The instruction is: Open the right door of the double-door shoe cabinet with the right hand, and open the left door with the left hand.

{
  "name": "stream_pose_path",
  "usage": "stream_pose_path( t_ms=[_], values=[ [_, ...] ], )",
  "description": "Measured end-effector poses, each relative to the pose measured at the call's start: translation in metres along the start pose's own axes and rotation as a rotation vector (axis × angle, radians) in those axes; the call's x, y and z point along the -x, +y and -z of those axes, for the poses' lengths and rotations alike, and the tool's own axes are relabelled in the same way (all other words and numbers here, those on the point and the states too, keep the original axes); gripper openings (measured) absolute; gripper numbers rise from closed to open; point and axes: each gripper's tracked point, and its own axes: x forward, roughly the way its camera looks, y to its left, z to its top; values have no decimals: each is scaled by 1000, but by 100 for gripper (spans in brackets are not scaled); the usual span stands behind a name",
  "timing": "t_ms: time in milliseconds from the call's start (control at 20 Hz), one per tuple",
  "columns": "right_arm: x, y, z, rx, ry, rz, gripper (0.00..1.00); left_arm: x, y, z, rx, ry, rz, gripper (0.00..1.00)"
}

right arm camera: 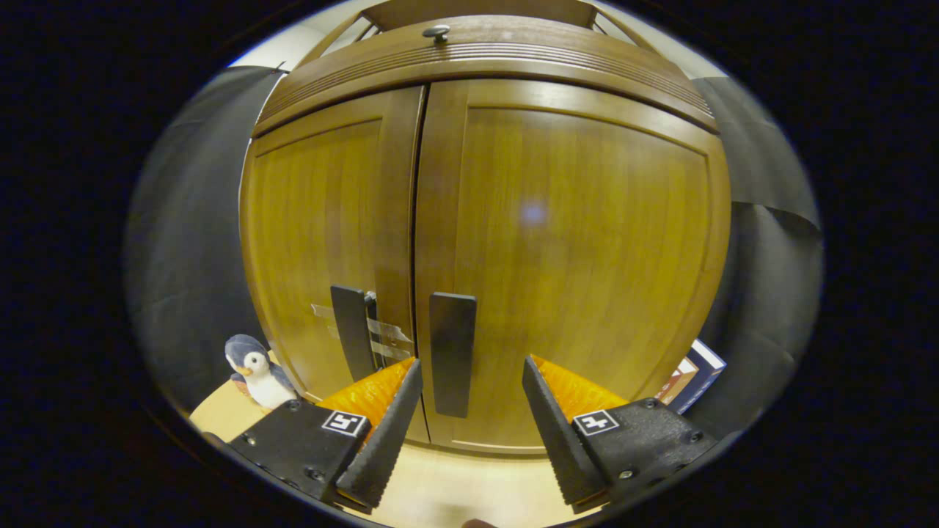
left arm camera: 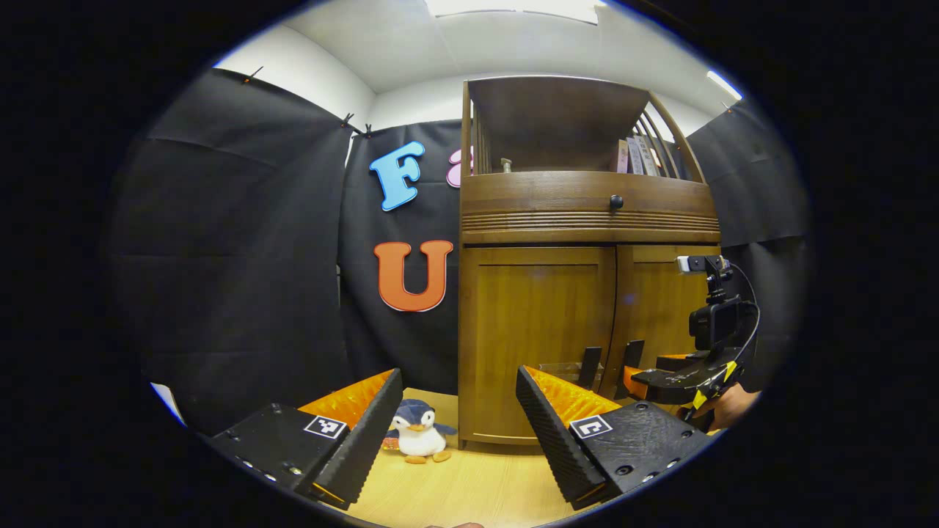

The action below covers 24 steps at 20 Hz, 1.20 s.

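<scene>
A wooden shoe cabinet (left arm camera: 587,220) stands on the table with both doors closed. In the right gripper view the right door (right arm camera: 579,242) carries a dark vertical handle (right arm camera: 452,352), and the left door (right arm camera: 323,235) has its own handle (right arm camera: 348,330). My right gripper (right arm camera: 469,433) is open, its fingers either side of the right handle, a little short of it. My left gripper (left arm camera: 455,433) is open, farther back and left of the cabinet. In the left gripper view the right gripper (left arm camera: 664,378) is near the door handles (left arm camera: 590,367), held by a hand.
A small plush penguin (left arm camera: 418,433) sits on the light wooden table (left arm camera: 469,491) by the cabinet's left corner. Books (right arm camera: 689,381) lean at the cabinet's right side. A drawer with a round knob (left arm camera: 616,202) runs above the doors, with an open shelf of books above it.
</scene>
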Motion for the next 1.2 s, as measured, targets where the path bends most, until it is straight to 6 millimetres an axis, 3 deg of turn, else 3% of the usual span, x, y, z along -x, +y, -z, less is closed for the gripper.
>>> stream_pose_path(
  t_ms=[450,600,700,850,1200],
  values=[
    [-35,17,-5,-9,-8,10,63,1,9,-1,1,2,-6,95],
    [-36,15,-7,-21,-8,42,42,3,9,-1,9,4,6,95],
    [-35,14,-6,-47,-8,43,38,4,10,0,10,3,15,95],
    [-28,15,-2,-77,3,42,34,6,7,2,25,7,38,95],
    [14,10,11,-84,10,28,31,4,-6,5,26,8,107,95]
  ],
)
